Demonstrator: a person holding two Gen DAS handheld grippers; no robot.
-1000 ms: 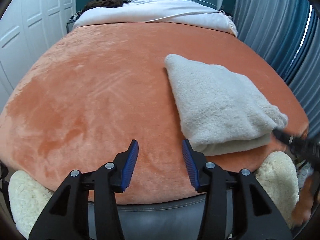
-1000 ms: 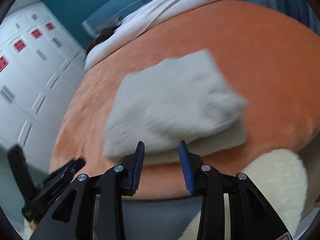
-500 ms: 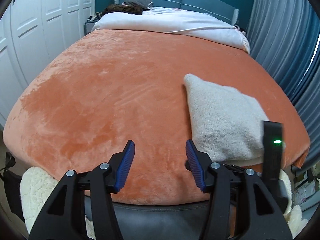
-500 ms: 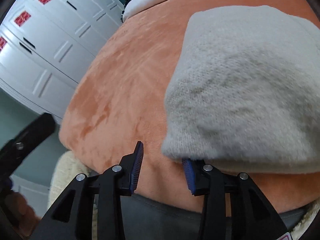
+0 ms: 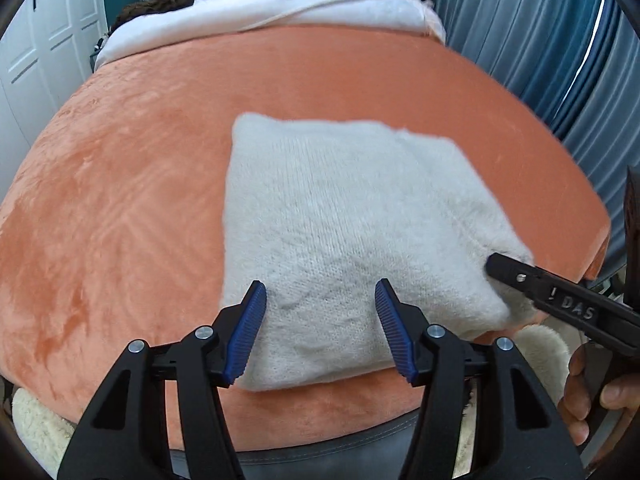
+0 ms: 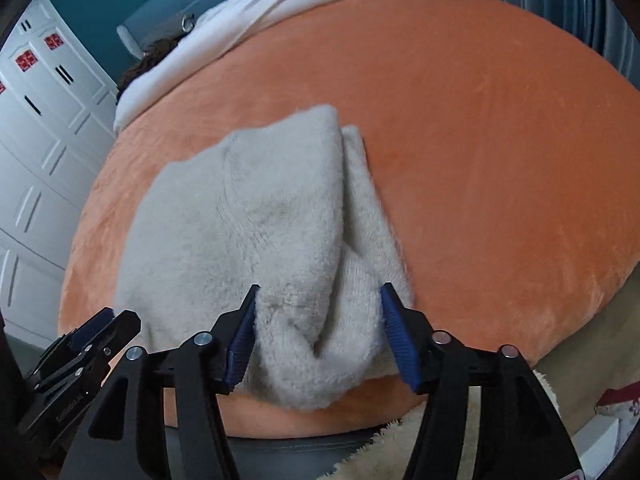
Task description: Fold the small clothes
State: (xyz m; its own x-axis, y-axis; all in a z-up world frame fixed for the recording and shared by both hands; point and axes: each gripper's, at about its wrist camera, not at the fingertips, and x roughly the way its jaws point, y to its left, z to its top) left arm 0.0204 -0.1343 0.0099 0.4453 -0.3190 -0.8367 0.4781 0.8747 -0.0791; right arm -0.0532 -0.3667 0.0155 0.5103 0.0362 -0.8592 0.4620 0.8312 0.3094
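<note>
A folded cream knit garment [image 5: 340, 208] lies on the orange plush blanket [image 5: 140, 160], near the bed's front edge. My left gripper [image 5: 320, 332] hovers over its near left edge with the jaws opening; cloth lies between the blue pads, which do not press it. My right gripper [image 6: 320, 336] straddles the garment's [image 6: 248, 220] near right corner. Bunched cloth fills the gap and touches both pads, which do not squeeze it. One right finger [image 5: 520, 280] rests at that corner in the left wrist view. The left gripper's fingers [image 6: 96, 332] show at the lower left of the right wrist view.
A white duvet [image 5: 280, 4] covers the bed's far end. White wardrobe doors [image 6: 36, 160] stand on the left and blue curtains [image 5: 540, 40] on the right. Cream fleece [image 5: 32, 432] lies below the front edge. A person's hand [image 5: 592, 400] holds the right gripper.
My left gripper moved right from bare blanket onto the garment's near edge, and its jaws widened. My right gripper swung around until the garment's corner came between its pads.
</note>
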